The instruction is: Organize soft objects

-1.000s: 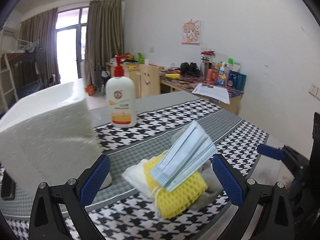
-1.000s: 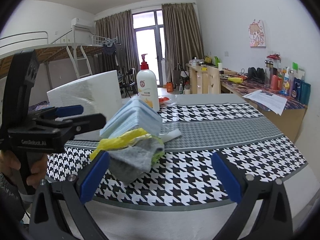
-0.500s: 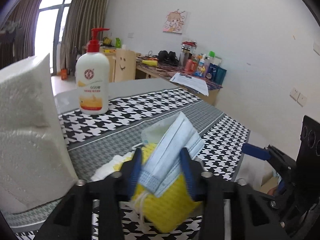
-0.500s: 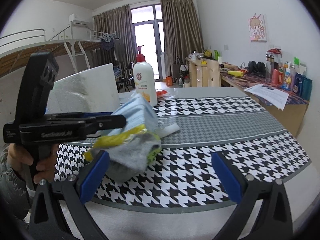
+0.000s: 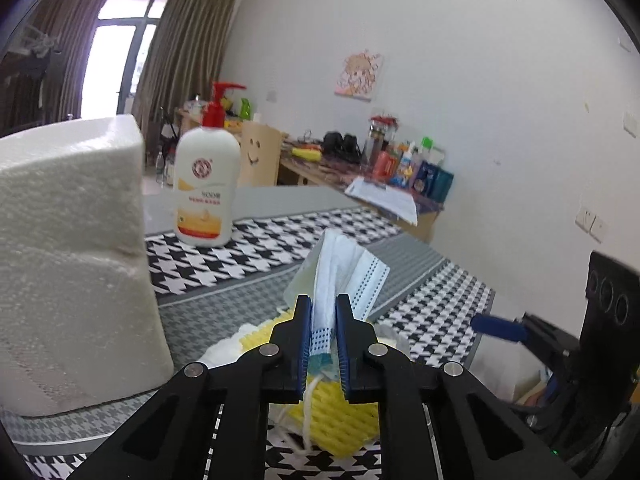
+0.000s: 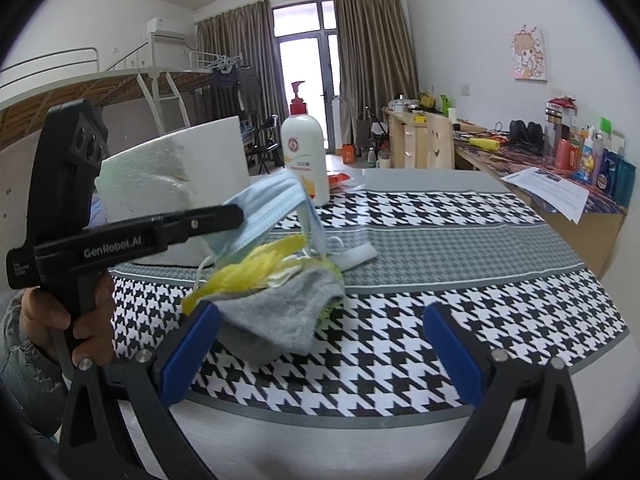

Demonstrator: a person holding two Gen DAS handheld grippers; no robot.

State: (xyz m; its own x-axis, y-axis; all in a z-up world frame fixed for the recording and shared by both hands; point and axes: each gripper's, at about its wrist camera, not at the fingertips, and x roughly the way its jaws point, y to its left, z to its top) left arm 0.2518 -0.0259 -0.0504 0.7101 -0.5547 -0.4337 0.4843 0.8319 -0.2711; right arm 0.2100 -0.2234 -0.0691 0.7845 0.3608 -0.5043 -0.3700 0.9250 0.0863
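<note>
My left gripper [image 5: 323,312] is shut on a stack of light blue face masks [image 5: 344,276] and holds it tilted just above the pile. In the right wrist view the left gripper [image 6: 236,216] clamps the masks [image 6: 272,204] from the left. Below them lie a yellow waffle cloth [image 5: 340,416], a white cloth [image 5: 220,354] and a grey sock [image 6: 288,316]. My right gripper [image 6: 320,344] is open and empty, in front of the pile near the table's front edge.
A big white paper towel pack [image 5: 68,260] stands left of the pile. A lotion pump bottle [image 5: 206,188] stands behind it on the houndstooth tablecloth [image 6: 460,292]. A side desk with bottles and papers [image 6: 560,184] is at the right.
My left gripper moved in and shut on the blue masks, then lifted them off the pile. The right gripper stayed open and shifted a little closer.
</note>
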